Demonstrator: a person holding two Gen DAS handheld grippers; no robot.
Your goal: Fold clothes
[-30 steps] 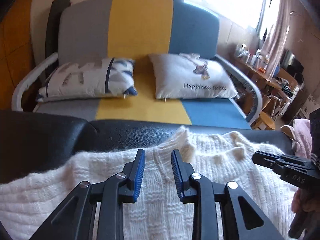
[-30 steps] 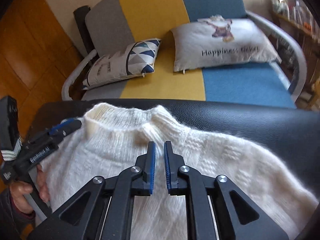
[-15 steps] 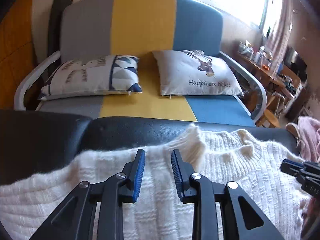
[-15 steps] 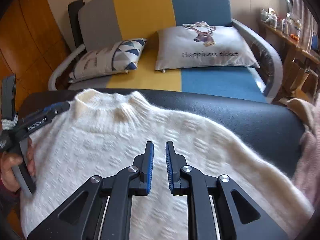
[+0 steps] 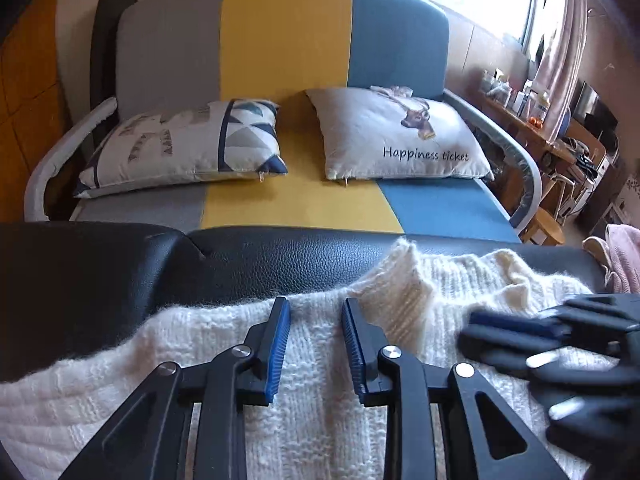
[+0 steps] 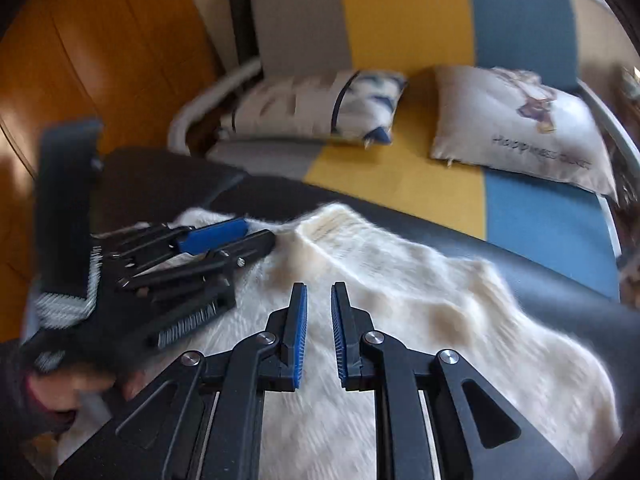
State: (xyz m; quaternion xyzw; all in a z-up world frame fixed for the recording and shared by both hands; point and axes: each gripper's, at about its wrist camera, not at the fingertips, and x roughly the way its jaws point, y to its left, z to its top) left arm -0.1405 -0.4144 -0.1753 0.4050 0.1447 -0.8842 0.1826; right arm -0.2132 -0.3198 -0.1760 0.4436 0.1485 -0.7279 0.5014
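While the white sweater [image 5: 304, 408] lies spread on the black bench [image 5: 256, 264], the left gripper [image 5: 314, 312] hovers over it near the collar, jaws apart, empty. From the right wrist, the right gripper [image 6: 319, 294] hangs above the sweater's [image 6: 400, 312] chest below the collar, jaws narrowly parted, gripping nothing.

- Left wrist view: close above the sweater [image 5: 320, 420], angled down, facing the sofa [image 5: 280, 60].
- Right wrist view: likewise; both share sweater and sofa.

Striped sofa [image 5: 288, 32]; two cushions [image 5: 400, 136]; black leather surface [image 5: 280, 264]
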